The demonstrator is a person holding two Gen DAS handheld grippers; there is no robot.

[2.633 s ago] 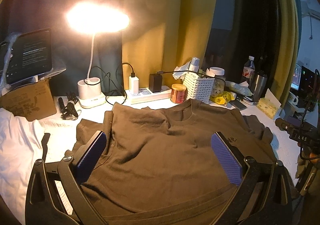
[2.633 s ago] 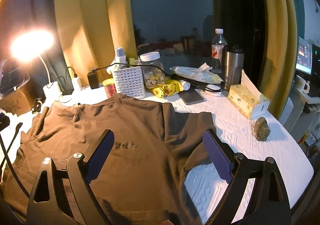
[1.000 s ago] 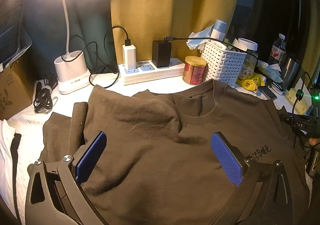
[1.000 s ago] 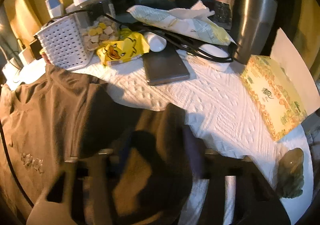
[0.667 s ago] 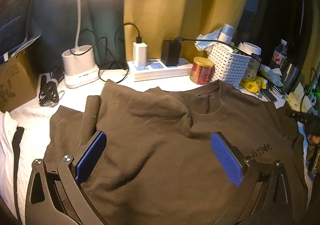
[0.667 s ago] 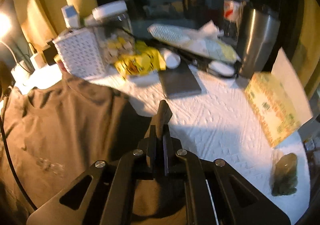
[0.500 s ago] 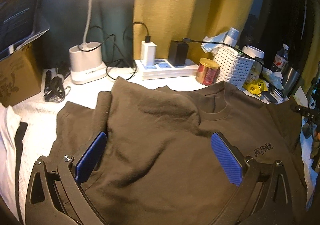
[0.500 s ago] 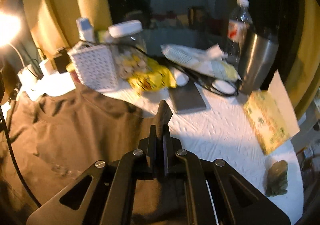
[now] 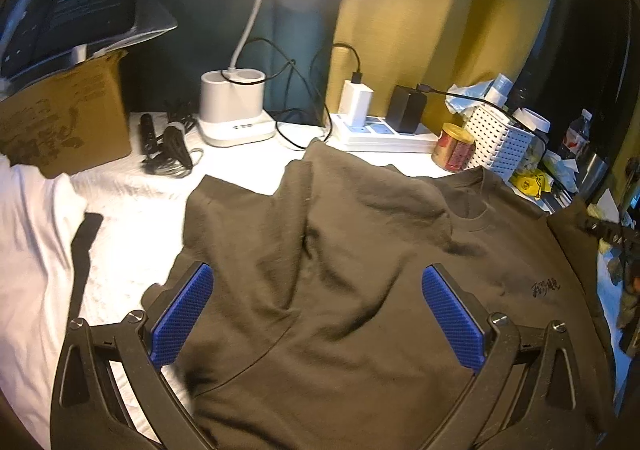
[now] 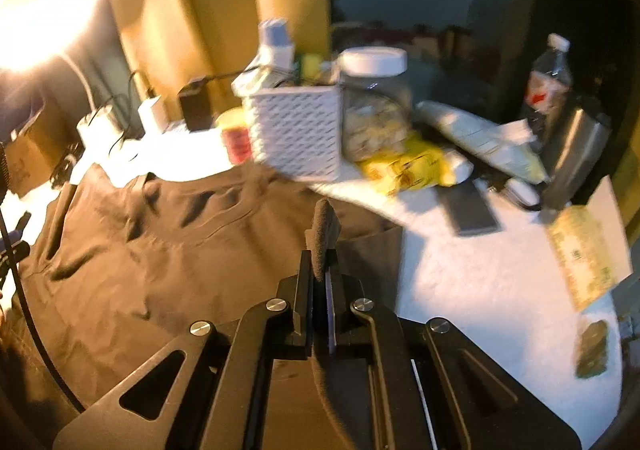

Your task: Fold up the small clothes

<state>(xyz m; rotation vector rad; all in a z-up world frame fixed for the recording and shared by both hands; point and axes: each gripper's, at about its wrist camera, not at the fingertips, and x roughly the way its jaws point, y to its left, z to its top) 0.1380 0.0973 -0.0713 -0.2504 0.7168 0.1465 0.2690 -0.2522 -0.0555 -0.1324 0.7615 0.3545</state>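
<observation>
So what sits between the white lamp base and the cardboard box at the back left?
In the left wrist view, a bundle of black cable lies on the white cloth between the lamp base and the cardboard box.

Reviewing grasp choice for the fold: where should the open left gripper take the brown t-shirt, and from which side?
Judging by the layout, the left gripper should pinch the brown t-shirt at its left sleeve edge, coming from the shirt's outer left side. That edge lies flat and free on the white cloth.

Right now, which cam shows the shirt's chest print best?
Left wrist: the print on the shirt sits in plain view, right of the open left claw. Right wrist is motion-blurred; no print can be made out there, only shirt pinched in the right claw.
</observation>
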